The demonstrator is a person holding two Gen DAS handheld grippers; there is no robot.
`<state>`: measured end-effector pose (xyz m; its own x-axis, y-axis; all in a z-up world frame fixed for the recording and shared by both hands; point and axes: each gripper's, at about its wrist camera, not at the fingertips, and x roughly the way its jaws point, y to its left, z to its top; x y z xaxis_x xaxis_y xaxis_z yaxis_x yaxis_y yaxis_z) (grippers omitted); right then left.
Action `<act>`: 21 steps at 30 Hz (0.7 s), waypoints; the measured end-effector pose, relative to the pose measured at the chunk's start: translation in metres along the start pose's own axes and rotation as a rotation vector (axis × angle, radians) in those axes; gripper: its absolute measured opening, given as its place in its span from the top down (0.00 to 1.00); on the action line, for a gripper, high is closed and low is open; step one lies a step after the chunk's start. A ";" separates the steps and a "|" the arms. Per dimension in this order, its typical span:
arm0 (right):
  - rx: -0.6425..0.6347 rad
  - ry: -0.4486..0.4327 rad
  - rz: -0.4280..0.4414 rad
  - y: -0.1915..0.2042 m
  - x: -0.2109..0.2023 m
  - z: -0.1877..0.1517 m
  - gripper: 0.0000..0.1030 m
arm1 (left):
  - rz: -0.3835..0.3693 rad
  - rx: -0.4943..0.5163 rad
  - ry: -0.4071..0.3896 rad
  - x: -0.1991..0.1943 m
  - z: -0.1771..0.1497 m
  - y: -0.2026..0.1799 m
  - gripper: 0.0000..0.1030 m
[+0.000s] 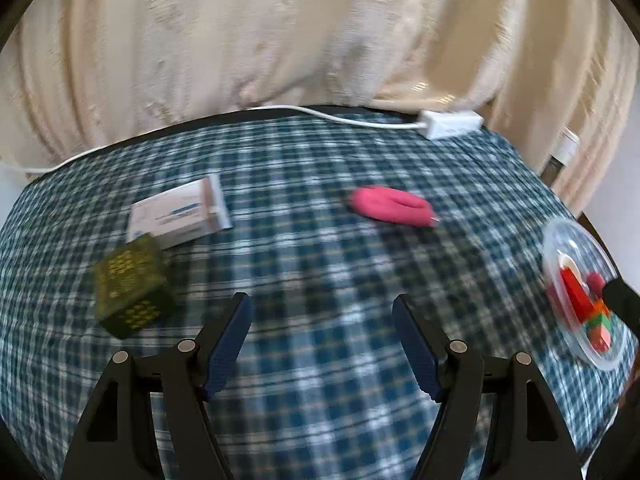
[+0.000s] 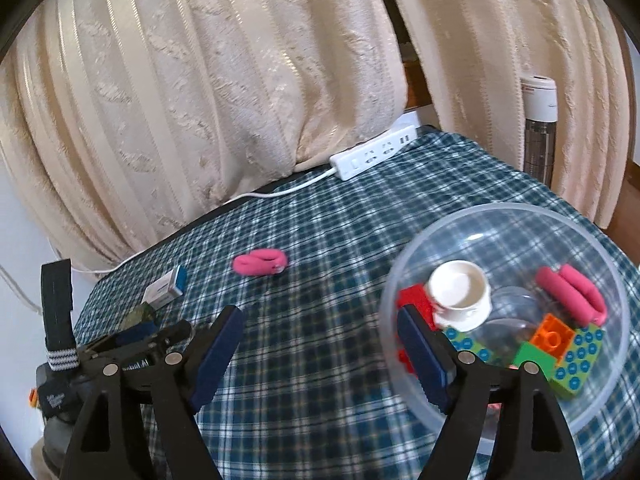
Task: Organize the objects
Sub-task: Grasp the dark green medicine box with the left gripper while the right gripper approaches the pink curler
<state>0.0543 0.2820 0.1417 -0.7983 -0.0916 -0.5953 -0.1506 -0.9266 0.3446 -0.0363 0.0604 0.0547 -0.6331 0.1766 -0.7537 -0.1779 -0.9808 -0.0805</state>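
On the checked desk lie a pink roll and two boxes. Both tongs, left and right, stand wide apart, holding nothing.

The left gripper hangs over a table covered in a blue, green and white checked cloth, its blue-padded jaws spread wide with only cloth between them. To its left sits a dark green box with a yellow pattern, touching or just beside a white carton with blue print behind it. A folded pink fabric piece lies well ahead. At the right edge a clear plastic bowl holds red, green and orange blocks. A white power strip rests by cream curtains.
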 end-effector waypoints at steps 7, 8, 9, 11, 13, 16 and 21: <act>-0.033 0.026 0.024 0.020 0.011 -0.001 0.19 | 0.097 -0.094 -0.026 -0.004 0.006 0.045 0.28; -0.036 0.029 0.027 0.022 0.012 -0.001 0.19 | 0.111 -0.107 -0.027 -0.004 0.006 0.051 0.28; -0.038 0.033 0.030 0.024 0.014 -0.001 0.19 | 0.122 -0.120 -0.027 -0.004 0.006 0.056 0.28; -0.043 0.042 0.036 0.028 0.018 -0.001 0.19 | 0.144 -0.144 -0.026 -0.003 0.007 0.067 0.28; -0.049 0.050 0.040 0.032 0.022 -0.002 0.19 | 0.166 -0.163 -0.030 -0.004 0.007 0.076 0.28; -0.059 0.059 0.047 0.038 0.026 -0.002 0.19 | 0.193 -0.189 -0.035 -0.004 0.007 0.087 0.28; -0.077 0.071 0.057 0.047 0.032 -0.003 0.19 | 0.226 -0.231 -0.021 0.005 0.006 0.100 0.28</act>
<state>0.0232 0.2348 0.1368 -0.7606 -0.1679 -0.6272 -0.0588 -0.9442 0.3240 -0.0618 -0.0361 0.0469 -0.6526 -0.0487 -0.7561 0.1430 -0.9879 -0.0598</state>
